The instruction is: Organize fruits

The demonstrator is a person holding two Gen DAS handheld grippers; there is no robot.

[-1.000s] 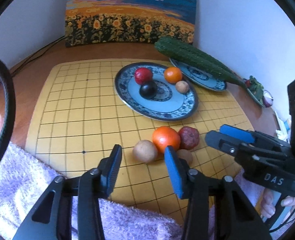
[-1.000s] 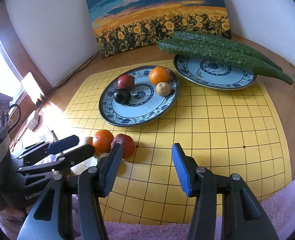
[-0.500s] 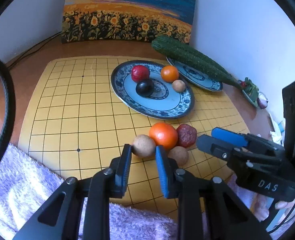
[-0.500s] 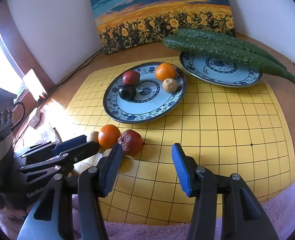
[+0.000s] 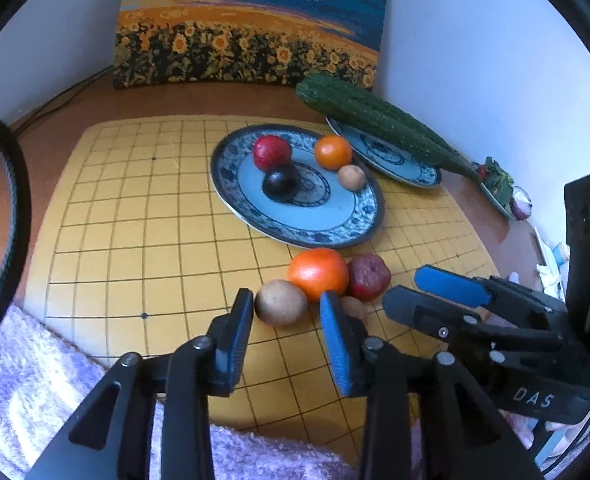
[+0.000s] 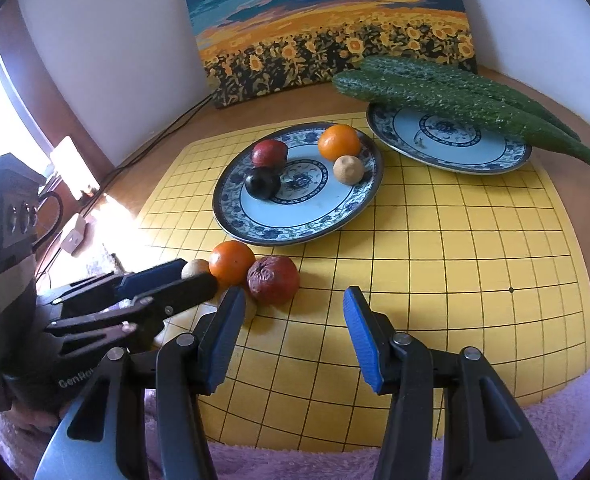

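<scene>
Loose fruits lie on the yellow grid board: a brown round fruit, an orange, a wrinkled dark red fruit and a small tan fruit partly hidden. My left gripper is open, its fingers on either side of the brown fruit, just short of it. My right gripper is open, just in front of the wrinkled red fruit. The blue-patterned plate holds a red fruit, a black fruit, an orange and a tan fruit.
A second patterned plate at the back right carries two long cucumbers. A sunflower painting leans on the wall. A purple towel covers the near edge. Cables run at the back left.
My left gripper narrowed half a second ago and has opened again around the brown fruit, moving closer. My right gripper drifted slightly nearer the loose fruits and stayed open.
</scene>
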